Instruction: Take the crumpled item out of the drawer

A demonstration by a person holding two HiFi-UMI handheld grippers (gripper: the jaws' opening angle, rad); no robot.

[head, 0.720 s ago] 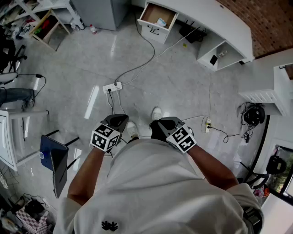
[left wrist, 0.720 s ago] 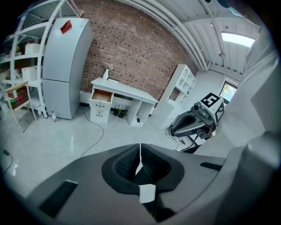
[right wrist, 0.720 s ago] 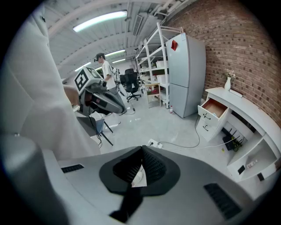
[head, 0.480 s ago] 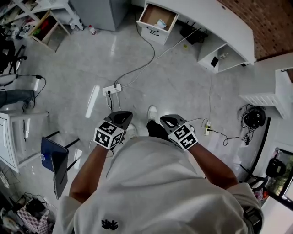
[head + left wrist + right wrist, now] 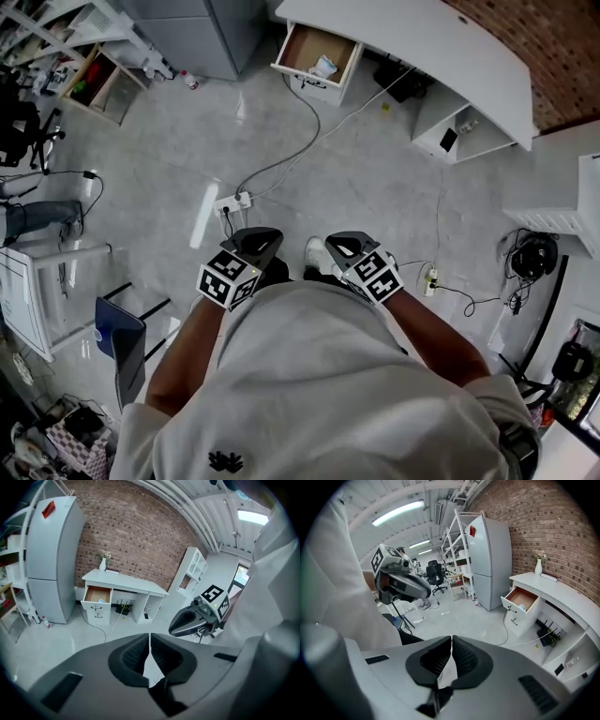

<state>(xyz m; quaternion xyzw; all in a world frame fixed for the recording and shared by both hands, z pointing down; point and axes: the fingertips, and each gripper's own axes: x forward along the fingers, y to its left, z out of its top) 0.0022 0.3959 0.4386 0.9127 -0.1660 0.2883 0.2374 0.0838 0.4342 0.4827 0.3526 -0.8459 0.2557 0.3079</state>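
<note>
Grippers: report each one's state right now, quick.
Left gripper: closed, holding nothing.
Right gripper: closed, holding nothing.

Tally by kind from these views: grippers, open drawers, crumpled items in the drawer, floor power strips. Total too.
Grippers: 2 (left gripper, right gripper)
Open drawer: 1
Crumpled item: 1
Power strips: 2
Total: 6
</note>
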